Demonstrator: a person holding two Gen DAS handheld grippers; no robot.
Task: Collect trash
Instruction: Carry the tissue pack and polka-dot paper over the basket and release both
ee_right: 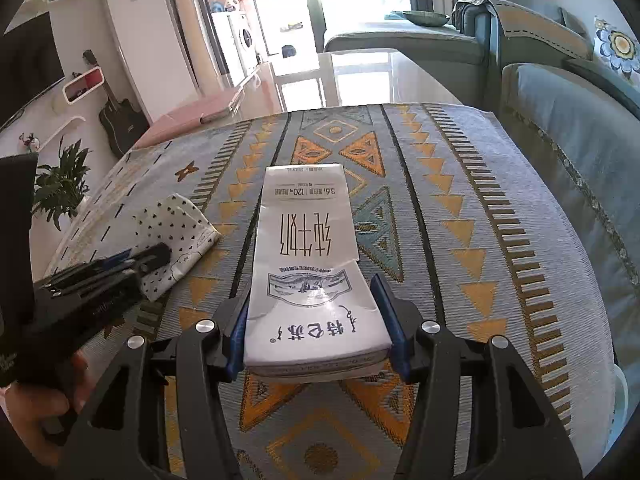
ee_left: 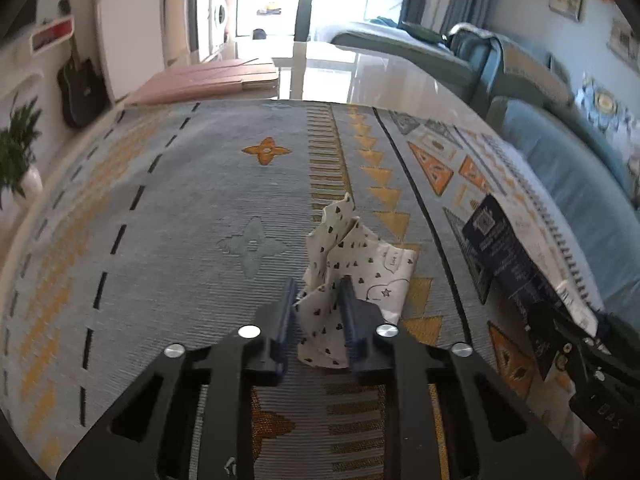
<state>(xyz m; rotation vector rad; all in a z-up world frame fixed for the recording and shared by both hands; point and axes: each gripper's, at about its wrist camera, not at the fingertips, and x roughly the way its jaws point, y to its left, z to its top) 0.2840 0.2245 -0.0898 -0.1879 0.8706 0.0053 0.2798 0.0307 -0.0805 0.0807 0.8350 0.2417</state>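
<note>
Now both pieces gripped: my left gripper (ee_left: 320, 304) pinches the wrapper (ee_left: 352, 264) mid-cloth; my right gripper (ee_right: 316, 320) clamps the carton (ee_right: 308, 256) nearer the cloth's (ee_right: 460, 208) right edge. No bin in view; lifting and dumping remain.

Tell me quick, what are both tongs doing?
Left tongs: closed on the crumpled heart-print paper.
Right tongs: closed on the flattened milk carton.

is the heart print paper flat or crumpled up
Crumpled. The heart print paper stands in folds and peaks on the patterned cloth, one fold pinched in the left tool.
</note>
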